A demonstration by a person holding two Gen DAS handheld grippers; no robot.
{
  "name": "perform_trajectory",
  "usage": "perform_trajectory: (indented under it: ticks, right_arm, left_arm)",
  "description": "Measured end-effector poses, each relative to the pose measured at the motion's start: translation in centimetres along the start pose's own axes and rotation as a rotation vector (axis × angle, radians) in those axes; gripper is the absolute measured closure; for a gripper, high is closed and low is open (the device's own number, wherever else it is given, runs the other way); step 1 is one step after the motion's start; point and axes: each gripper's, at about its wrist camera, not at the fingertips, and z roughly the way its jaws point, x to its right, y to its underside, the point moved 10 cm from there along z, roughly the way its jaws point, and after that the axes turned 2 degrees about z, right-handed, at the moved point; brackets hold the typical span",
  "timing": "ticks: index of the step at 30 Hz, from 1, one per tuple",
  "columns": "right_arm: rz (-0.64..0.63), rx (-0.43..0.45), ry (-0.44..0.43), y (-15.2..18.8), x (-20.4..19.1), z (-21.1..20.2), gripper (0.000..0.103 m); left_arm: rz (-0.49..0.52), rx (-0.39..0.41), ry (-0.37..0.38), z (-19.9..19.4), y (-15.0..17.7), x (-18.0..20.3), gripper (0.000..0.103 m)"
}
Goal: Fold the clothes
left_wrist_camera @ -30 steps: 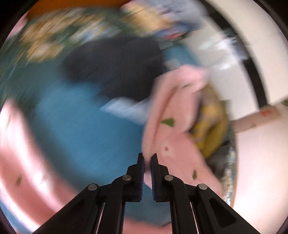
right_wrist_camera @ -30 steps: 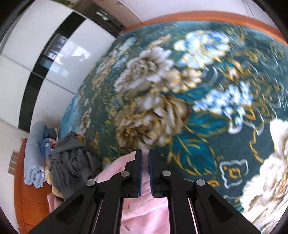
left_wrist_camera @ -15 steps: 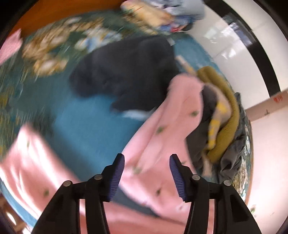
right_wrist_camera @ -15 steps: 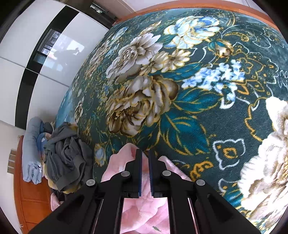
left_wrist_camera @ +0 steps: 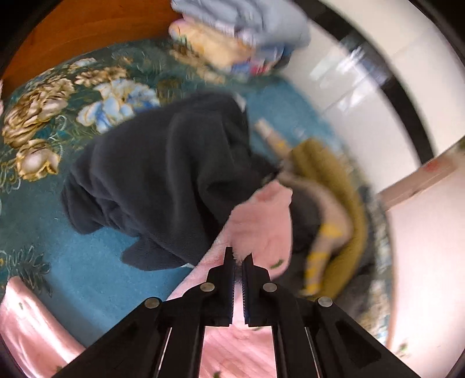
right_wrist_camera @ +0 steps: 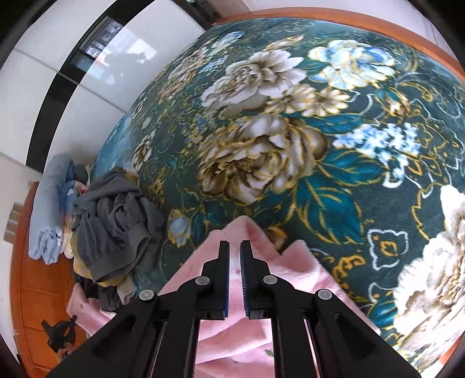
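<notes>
- Pinching a fold of the pink fleece garment (left_wrist_camera: pixel 263 229) in the left gripper (left_wrist_camera: pixel 238 258), jaws just snapped together on the fabric, a lifted flap standing up past the tips.
- Clamping another edge of the same pink fleece (right_wrist_camera: pixel 255 241) in the right gripper (right_wrist_camera: pixel 234 245), pads narrow with the cloth drawn between them, a pointed corner poking out beyond the tips.
- Draping from both grips down over a teal floral blanket (right_wrist_camera: pixel 290 130) (big cream and blue blooms, gold outlines).
- Lying just behind the lifted flap in the left wrist view: a dark navy fleece top (left_wrist_camera: pixel 162 174), crumpled, touching the pink cloth.
- Sitting to the right of that: a mustard-yellow garment (left_wrist_camera: pixel 328 171) in a heap with other clothes, blurred.
- Resting at the far end of the blanket: a pale blue bundle (left_wrist_camera: pixel 247 20) stacked on other fabrics.
- Seen from the right wrist: a grey crumpled garment (right_wrist_camera: pixel 116 218) heaped left of the pink cloth, near but apart.
- Bordering the blanket: an orange wooden frame (right_wrist_camera: pixel 37 276).
</notes>
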Motion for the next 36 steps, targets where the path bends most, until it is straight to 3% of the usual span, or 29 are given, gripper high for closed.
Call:
perform_trajectory:
  ticks: [2, 4, 8, 11, 13, 16, 18, 22, 24, 27, 30, 34, 35, 36]
  right_arm:
    - [-0.021, -0.011, 0.0, 0.4, -0.8, 0.6, 0.095]
    - [-0.04, -0.026, 0.004, 1.0, -1.4, 1.4, 0.095]
    - [-0.036, -0.069, 0.01, 2.5, -2.3, 3.7, 0.095]
    - [-0.044, -0.101, 0.004, 3.7, -3.4, 5.0, 0.095]
    - [-0.059, -0.11, 0.003, 4.2, -4.2, 5.4, 0.095]
    - [-0.084, -0.119, 0.001, 4.7, -5.2, 5.7, 0.095]
    - [-0.105, -0.12, 0.011, 4.8, -5.6, 5.8, 0.095]
    - [-0.109, -0.118, 0.028, 4.7, -5.7, 5.8, 0.095]
    - [-0.101, -0.124, 0.035, 4.9, -5.8, 6.1, 0.095]
    - [-0.11, -0.132, 0.045, 5.3, -6.2, 6.5, 0.095]
    - [-0.129, -0.135, 0.065, 5.5, -6.5, 6.5, 0.095]
    - [-0.14, -0.131, 0.102, 5.2, -6.3, 6.2, 0.095]
    - [-0.139, -0.131, 0.111, 5.2, -6.1, 6.1, 0.095]
    - [-0.136, -0.131, 0.119, 5.1, -6.0, 6.1, 0.095]
  left_arm:
    - [-0.026, 0.058, -0.049, -2.9, -0.4, -3.5, 0.099]
    - [-0.085, 0.061, -0.138, -4.5, -0.1, -8.9, 0.099]
    - [-0.249, -0.04, -0.281, -5.3, 3.2, -18.9, 0.099]
    - [-0.304, -0.124, -0.338, -4.6, 5.9, -22.1, 0.097]
    - [-0.344, -0.133, -0.329, -4.5, 6.7, -22.7, 0.097]
    - [-0.388, -0.127, -0.333, -5.7, 7.1, -22.6, 0.085]
    - [-0.374, -0.114, -0.371, -6.4, 6.8, -22.1, 0.059]
    - [-0.308, -0.071, -0.313, -5.1, 4.1, -18.4, 0.057]
    - [-0.272, -0.082, -0.286, -3.0, 3.0, -16.5, 0.047]
    - [-0.274, -0.109, -0.258, 1.0, 1.7, -15.0, 0.046]
    - [-0.355, -0.181, -0.326, 5.6, 1.8, -16.5, 0.046]
    - [-0.444, -0.221, -0.386, 8.4, 2.0, -18.6, 0.048]
    - [-0.456, -0.218, -0.393, 8.6, 1.8, -18.9, 0.05]
    - [-0.464, -0.214, -0.4, 8.7, 1.7, -19.1, 0.059]
